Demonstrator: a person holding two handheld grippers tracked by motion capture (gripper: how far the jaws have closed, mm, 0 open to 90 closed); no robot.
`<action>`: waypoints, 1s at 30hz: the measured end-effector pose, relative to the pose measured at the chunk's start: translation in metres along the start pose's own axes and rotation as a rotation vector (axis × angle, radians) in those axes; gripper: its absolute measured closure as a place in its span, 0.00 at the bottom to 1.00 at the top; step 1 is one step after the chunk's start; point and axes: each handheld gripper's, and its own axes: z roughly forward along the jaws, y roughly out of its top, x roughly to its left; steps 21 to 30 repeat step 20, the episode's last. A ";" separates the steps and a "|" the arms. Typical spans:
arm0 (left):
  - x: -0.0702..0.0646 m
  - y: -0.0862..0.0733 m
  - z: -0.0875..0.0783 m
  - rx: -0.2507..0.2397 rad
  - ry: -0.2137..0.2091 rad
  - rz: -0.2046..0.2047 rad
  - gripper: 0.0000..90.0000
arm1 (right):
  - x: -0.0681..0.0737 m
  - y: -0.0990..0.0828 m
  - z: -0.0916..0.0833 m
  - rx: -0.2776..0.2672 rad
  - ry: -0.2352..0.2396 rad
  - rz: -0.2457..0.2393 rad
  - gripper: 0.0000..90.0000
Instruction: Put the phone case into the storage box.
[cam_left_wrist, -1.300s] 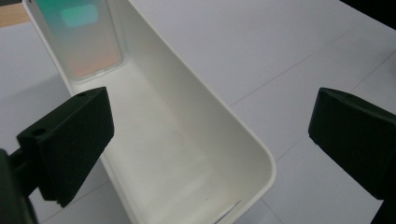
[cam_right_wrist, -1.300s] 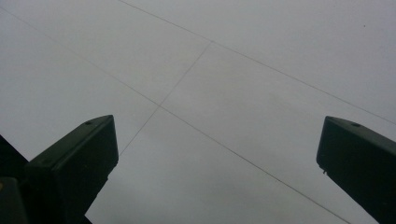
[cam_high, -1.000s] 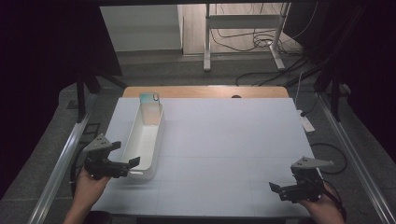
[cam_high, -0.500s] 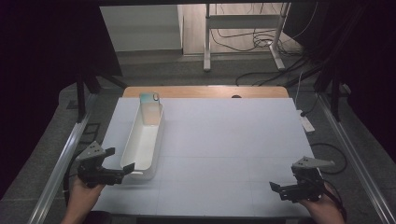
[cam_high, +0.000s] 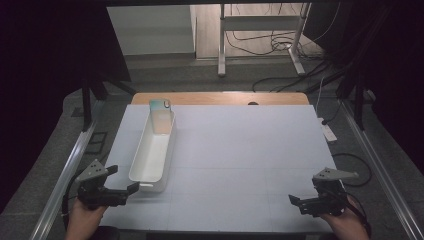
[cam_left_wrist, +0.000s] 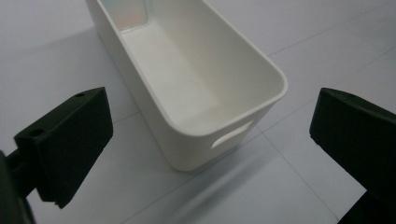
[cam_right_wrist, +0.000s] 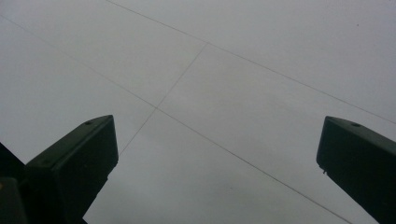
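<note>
A long white bin (cam_high: 152, 150) lies lengthwise on the left part of the pale table, with a handle slot in its near end (cam_left_wrist: 231, 135). A pale teal-topped item (cam_high: 161, 111) stands inside at its far end. My left gripper (cam_high: 131, 192) is open at the table's near left corner, jaws apart just short of the bin's near end, holding nothing. In the left gripper view the bin (cam_left_wrist: 187, 79) sits between and beyond the jaws. My right gripper (cam_high: 296, 201) is open near the front right, over bare table (cam_right_wrist: 210, 116).
The white table surface (cam_high: 250, 150) has a wooden strip (cam_high: 220, 98) along its far edge. Metal rails (cam_high: 65, 175) run along both sides. A small white device (cam_high: 329, 132) hangs off the right edge. Cables and a frame stand on the floor beyond.
My left gripper has drawn back toward the near left corner, away from the bin's side. The right gripper has stayed in place.
</note>
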 end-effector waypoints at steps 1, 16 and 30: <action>0.000 -0.003 -0.001 0.005 0.006 0.000 0.01 | 0.000 0.000 0.000 0.000 0.000 0.001 0.00; 0.001 -0.015 -0.003 0.037 0.017 -0.011 0.00 | 0.000 0.000 0.001 0.009 0.002 -0.001 0.00; 0.001 -0.014 -0.002 0.045 0.016 -0.011 0.01 | 0.000 0.000 0.001 0.008 0.001 -0.003 0.00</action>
